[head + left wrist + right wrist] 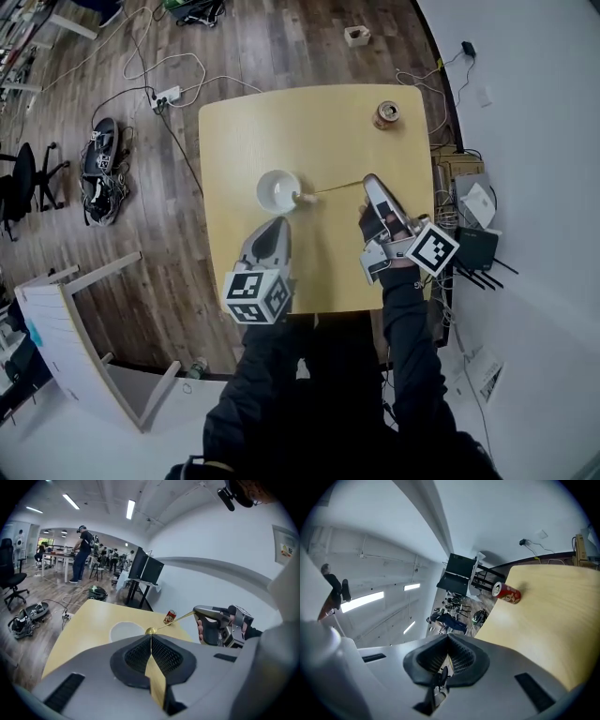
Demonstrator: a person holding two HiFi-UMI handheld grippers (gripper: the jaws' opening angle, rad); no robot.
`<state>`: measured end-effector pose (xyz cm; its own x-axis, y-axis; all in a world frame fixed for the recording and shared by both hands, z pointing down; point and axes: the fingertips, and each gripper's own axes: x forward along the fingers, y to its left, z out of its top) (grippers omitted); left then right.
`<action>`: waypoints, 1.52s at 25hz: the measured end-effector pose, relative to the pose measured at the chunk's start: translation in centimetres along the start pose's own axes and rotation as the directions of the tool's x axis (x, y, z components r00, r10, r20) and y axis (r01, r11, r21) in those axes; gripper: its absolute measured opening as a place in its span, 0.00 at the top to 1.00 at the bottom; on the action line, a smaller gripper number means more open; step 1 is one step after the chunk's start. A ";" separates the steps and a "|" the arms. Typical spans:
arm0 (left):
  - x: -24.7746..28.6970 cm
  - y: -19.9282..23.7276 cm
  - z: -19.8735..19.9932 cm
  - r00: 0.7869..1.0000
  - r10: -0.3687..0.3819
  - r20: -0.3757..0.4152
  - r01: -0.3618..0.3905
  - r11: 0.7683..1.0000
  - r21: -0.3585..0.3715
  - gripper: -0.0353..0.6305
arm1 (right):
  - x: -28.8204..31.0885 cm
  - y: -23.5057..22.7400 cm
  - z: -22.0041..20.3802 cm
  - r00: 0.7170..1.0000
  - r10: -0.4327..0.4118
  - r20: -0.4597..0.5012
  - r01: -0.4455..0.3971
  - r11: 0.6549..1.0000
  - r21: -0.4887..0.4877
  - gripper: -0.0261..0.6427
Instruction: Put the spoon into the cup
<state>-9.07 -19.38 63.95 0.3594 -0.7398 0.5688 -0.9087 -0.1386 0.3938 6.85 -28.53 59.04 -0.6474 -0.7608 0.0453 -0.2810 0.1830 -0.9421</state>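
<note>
1. Head view: the cup [278,190] stands near the middle of the table [328,122], with nothing showing in it. At its 3 o'clock the right gripper [368,180] is clamped on the handle end of the spoon [333,189]. The spoon's bowl sits just off the rim at 4 o'clock, outside the cup. The left gripper [281,223] waits at 6 o'clock, near the cup but apart from it
2. Left gripper view: its jaws are together and hold nothing. The spoon's bowl hangs in the air just beside the cup's right rim
3. Right gripper view: jaws pressed together; the handle is hard to pick out here
4. Pickup looks done; what remains is moving the bowl over the mouth, lowering it and letting go
</note>
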 end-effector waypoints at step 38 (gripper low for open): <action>-8.2 11.0 3.9 0.998 0.050 0.046 -0.046 0.996 -0.081 0.89 | 3.3 -0.8 -8.2 0.933 -0.358 -0.040 0.333 0.899 -0.286 0.72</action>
<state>-22.81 -17.40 60.76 0.3036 -0.7754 0.5537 -0.9040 -0.0508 0.4244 -0.84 -26.09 62.64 -0.5318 -0.7501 0.3931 -0.6707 0.0897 -0.7362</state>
